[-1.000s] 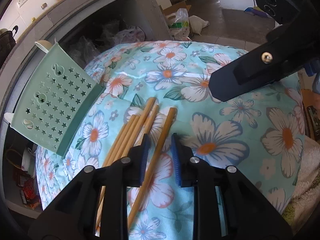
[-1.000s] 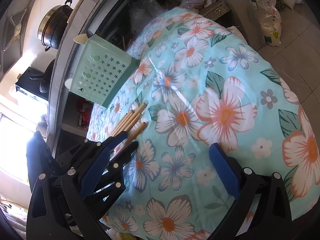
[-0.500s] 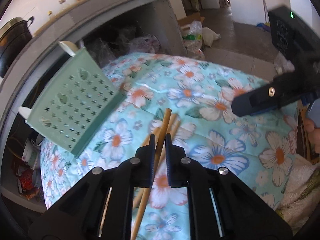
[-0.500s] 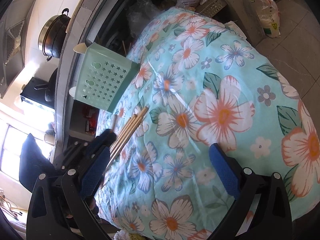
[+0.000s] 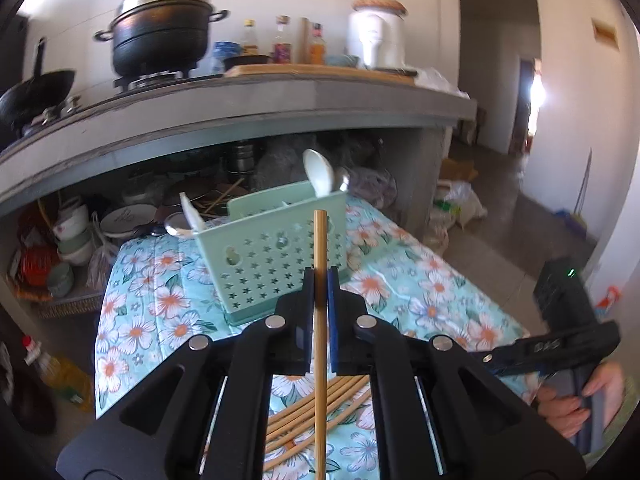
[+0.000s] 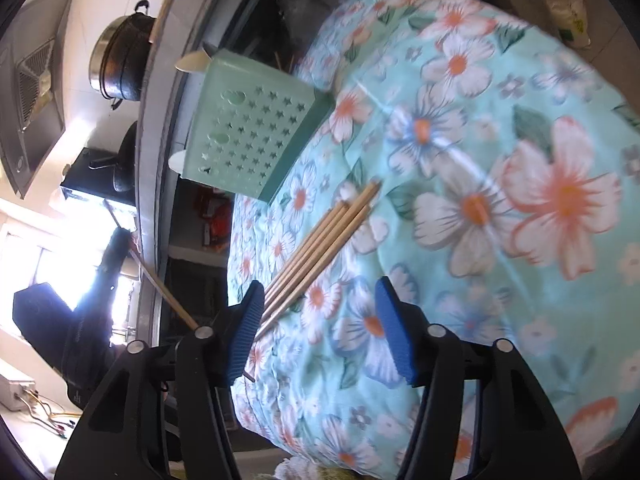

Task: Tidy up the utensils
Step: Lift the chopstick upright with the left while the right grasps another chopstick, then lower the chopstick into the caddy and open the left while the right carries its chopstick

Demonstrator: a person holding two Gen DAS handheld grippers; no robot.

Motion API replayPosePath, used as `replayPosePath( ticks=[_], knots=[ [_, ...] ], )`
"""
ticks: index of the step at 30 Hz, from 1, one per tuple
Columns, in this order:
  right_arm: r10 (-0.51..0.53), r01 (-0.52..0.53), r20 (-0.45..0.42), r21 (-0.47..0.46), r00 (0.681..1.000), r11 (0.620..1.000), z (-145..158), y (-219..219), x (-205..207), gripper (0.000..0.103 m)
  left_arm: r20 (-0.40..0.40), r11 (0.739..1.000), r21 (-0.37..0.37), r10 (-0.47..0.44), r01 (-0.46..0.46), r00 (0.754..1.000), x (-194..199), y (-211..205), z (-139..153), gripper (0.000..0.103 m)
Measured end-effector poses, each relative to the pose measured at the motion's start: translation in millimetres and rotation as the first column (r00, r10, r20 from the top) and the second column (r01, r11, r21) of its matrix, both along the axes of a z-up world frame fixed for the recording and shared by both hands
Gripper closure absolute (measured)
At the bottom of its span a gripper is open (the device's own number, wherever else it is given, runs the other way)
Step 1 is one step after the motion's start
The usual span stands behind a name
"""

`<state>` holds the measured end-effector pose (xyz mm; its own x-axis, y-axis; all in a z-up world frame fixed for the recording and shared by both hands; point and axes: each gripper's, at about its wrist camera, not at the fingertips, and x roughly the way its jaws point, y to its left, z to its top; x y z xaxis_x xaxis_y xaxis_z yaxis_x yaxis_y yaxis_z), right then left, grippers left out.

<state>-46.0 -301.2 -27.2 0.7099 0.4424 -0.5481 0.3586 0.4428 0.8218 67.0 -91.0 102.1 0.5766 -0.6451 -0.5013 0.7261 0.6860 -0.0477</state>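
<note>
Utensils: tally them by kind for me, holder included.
Chopsticks: 6 (about 5 loose and overlapping on the cloth, 1 in the left gripper)
White spoons: 2
Metal spoons: 2
Green holder: 1
Total: 11

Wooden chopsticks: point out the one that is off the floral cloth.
The wooden chopstick clamped upright in the left tongs, in front of the green star-punched holder. The other wooden chopsticks lie bundled flat on the cloth.
</note>
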Motion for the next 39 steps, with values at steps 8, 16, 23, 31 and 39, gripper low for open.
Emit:
replayPosePath(
  ticks=[8,16,23,31,39],
  knots=[
    [-0.054,0.060,-0.087,0.078,0.995,0.995,-29.5,-0.3,35.8,0.066,-0.112,0.995,-0.075,0.060,-0.069,0.992,18.3,38.9,-14.6,0.098],
    [-0.108,0.121,-0.125,0.097,0.986,0.988,-43.2,-0.3,50.0,0.089,-0.142,0.990,-0.103,0.086,-0.101,0.986,21.8,59.0,-23.7,0.098],
    [-0.138,0.150,-0.104,0.114,0.985,0.982,-46.3,-3.1,41.4,0.091,-0.130,0.988,-0.104,0.097,-0.111,0.987,18.5,64.0,-20.5,0.098],
    [-0.167,0.167,0.032,0.010,0.985,0.986,0.2,-6.0,6.8,0.094,-0.115,0.986,-0.107,0.114,-0.127,0.987,17.9,68.6,-10.1,0.098],
    [-0.147,0.202,0.221,-0.254,0.964,0.946,80.9,1.0,-20.0,0.096,-0.149,0.978,-0.138,0.134,-0.155,0.980,27.8,64.9,6.2,0.098]
  ],
)
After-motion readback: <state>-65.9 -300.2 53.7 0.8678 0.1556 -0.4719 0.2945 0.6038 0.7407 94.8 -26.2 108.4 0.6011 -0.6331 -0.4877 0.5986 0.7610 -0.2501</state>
